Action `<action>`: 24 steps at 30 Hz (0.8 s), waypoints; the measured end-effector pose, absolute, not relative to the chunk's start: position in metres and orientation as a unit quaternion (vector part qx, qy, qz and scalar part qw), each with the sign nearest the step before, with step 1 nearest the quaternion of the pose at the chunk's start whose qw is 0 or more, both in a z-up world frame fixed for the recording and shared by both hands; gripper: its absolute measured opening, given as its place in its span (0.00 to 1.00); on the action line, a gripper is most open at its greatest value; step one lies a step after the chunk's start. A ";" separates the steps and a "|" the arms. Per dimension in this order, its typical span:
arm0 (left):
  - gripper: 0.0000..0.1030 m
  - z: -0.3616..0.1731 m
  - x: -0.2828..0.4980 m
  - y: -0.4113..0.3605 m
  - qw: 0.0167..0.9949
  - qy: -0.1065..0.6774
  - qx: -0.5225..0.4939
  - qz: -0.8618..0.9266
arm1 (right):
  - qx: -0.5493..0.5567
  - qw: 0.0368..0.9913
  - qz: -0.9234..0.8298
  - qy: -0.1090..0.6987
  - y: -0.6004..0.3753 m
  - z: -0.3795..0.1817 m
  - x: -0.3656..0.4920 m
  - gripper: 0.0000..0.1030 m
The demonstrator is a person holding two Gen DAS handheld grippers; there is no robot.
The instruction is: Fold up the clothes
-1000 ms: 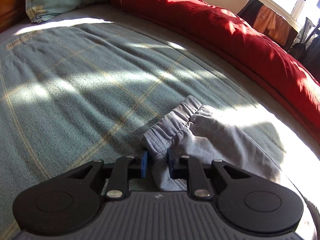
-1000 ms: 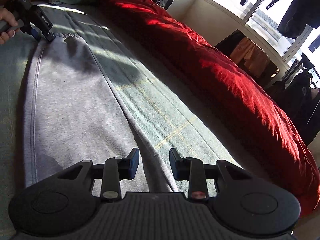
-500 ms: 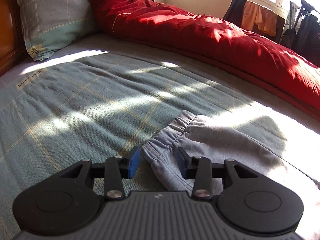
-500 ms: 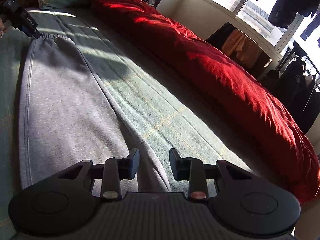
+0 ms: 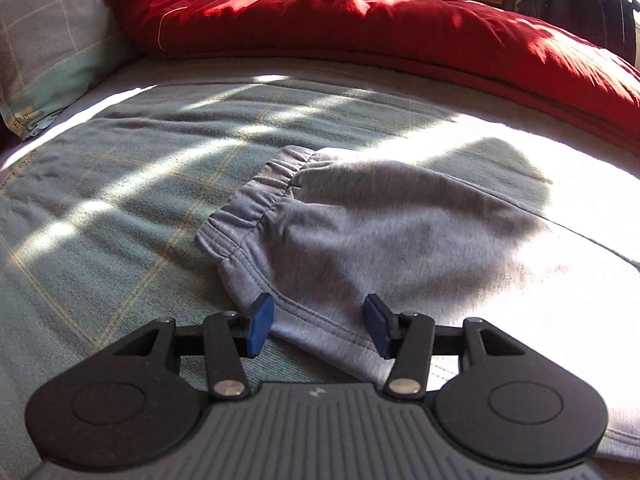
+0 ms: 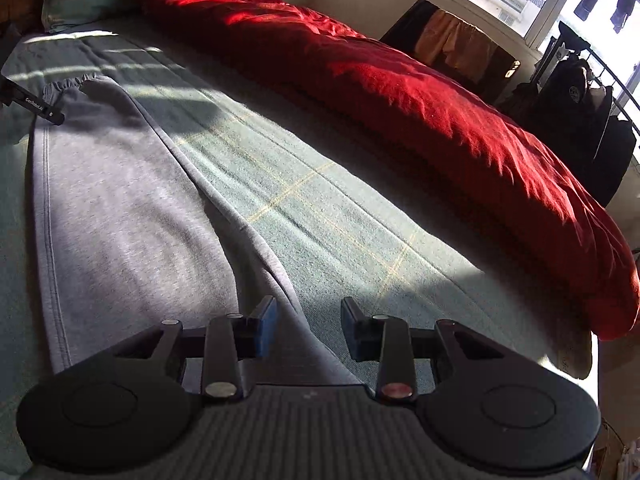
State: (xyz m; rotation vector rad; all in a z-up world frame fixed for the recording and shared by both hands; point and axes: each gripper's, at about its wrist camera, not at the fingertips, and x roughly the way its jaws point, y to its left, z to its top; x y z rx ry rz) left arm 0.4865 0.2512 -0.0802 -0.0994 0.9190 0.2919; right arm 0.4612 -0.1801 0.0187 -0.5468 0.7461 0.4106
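Grey pants lie flat along the bed, waistband at centre of the left view. Left gripper and right gripper both have fingers apart, holding nothing. Soft, light, floppy knit: probably best pinched at waistband corners or cuffs.

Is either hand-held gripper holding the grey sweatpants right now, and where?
Neither. The left hand-held gripper and right hand-held gripper stand open over the grey sweatpants, pads clear of the fabric.

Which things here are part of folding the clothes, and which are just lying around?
Part of the job:
grey sweatpants
left gripper
right gripper

Just lying about:
red duvet
pillow
checked bedspread
hanging clothes
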 end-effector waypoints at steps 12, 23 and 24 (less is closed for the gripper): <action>0.48 0.022 0.446 0.108 0.915 0.401 0.045 0.022 | -0.209 0.911 0.137 0.328 -0.299 0.096 0.388 0.38; 0.49 0.021 0.417 -0.066 0.895 0.404 0.103 -0.159 | -0.201 0.917 0.136 0.318 -0.364 0.111 0.315 0.37; 0.49 0.016 0.416 -0.081 0.891 0.406 0.107 -0.173 | -0.199 0.916 0.137 0.321 -0.369 0.105 0.313 0.37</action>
